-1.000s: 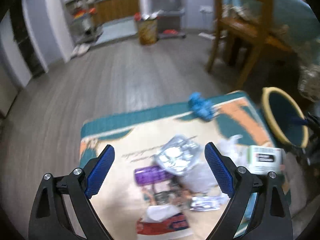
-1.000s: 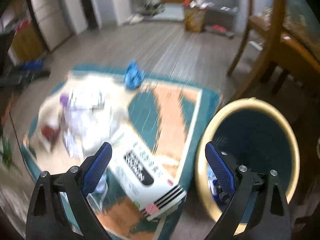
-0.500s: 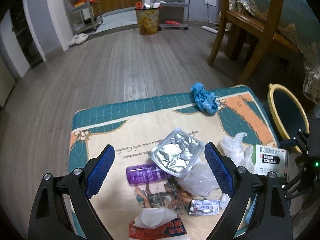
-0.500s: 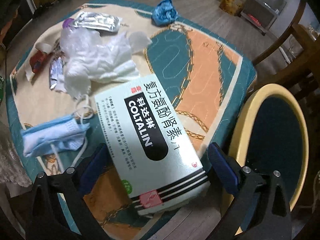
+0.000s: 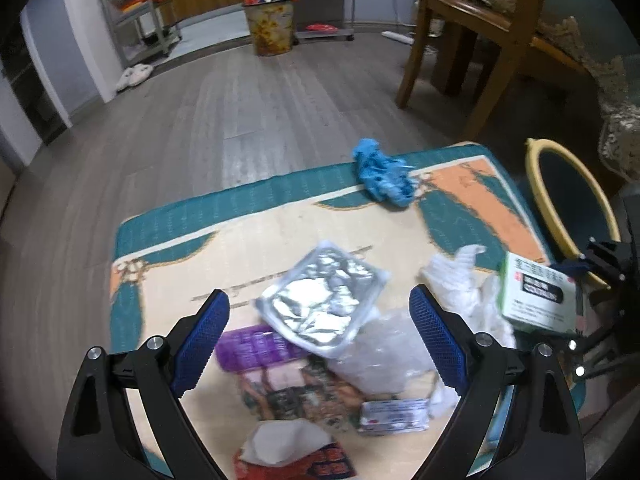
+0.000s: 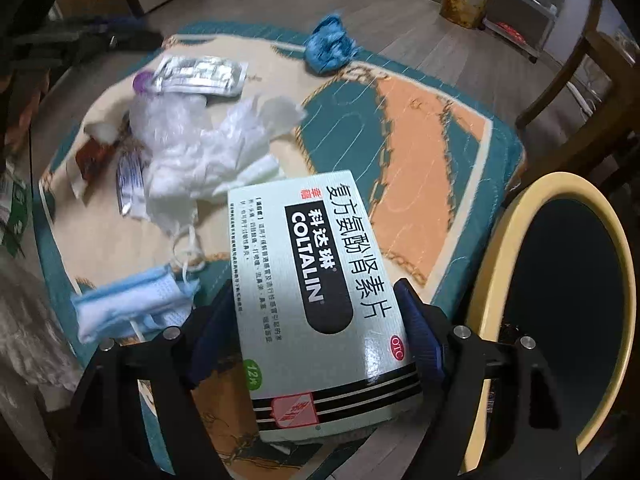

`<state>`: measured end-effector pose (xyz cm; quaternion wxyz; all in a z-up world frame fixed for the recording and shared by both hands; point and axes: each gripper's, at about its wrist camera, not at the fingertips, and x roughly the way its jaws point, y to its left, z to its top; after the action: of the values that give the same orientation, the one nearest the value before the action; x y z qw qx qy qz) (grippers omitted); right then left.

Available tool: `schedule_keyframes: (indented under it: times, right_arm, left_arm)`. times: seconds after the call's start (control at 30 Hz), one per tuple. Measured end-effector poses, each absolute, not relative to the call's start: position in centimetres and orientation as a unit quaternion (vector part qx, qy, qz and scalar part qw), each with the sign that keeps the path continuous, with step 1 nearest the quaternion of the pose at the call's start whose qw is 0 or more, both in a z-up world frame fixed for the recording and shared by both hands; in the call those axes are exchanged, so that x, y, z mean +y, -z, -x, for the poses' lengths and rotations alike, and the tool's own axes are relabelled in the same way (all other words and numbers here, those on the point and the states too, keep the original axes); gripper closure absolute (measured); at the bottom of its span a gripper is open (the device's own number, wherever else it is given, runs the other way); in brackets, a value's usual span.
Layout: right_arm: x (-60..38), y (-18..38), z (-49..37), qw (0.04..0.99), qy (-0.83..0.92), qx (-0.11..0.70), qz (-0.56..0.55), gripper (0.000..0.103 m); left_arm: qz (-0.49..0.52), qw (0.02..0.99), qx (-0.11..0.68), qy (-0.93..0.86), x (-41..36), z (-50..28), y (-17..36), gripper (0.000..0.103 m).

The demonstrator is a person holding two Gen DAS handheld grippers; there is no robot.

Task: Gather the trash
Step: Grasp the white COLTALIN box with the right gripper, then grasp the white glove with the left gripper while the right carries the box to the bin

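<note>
Trash lies on a patterned floor mat (image 5: 248, 236). My right gripper (image 6: 316, 336) is shut on a white COLTALIN medicine box (image 6: 320, 280) and holds it lifted above the mat, beside the yellow-rimmed bin (image 6: 560, 280); the box also shows in the left wrist view (image 5: 536, 298). My left gripper (image 5: 320, 332) is open and empty above a foil tray (image 5: 320, 304), a purple bottle (image 5: 252, 346) and a clear plastic bag (image 5: 384, 356). White tissue (image 6: 208, 152), a blue face mask (image 6: 132, 300) and a blue glove (image 6: 330, 44) lie on the mat.
A blister pack (image 5: 394, 416) and a red tissue packet (image 5: 296, 456) lie near the mat's front. A wooden chair (image 5: 472, 40) stands behind the bin (image 5: 568, 204). A patterned waste basket (image 5: 272, 28) and metal shelves (image 5: 136, 12) stand far back.
My right gripper has closed on the medicine box and lifted it off the mat. My left gripper has stayed open and shifted slightly over the trash pile.
</note>
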<state>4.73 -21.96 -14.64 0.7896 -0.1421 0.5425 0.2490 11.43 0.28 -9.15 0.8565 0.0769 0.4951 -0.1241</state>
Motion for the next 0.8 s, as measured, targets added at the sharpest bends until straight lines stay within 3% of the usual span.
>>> schedule_keyframes:
  times: [0.57,0.7,0.8]
  right_arm:
    - [-23.7,13.6,-5.5,0.806,-0.226,0.535,0.118,0.027]
    - [-23.6,14.0,-5.9,0.803,-0.227,0.539,0.118,0.027]
    - [-23.6,14.4,-6.2,0.800,-0.226,0.543,0.118,0.027]
  left_arm:
    - [-0.093,0.827,0.523,0.183,-8.4,-11.9,12.1,0.013]
    - [-0.084,0.813,0.544,0.189,-9.1,-12.6,13.2,0.035]
    - [-0.081,0.804,0.560,0.182,-9.3,-13.1,14.2,0.046]
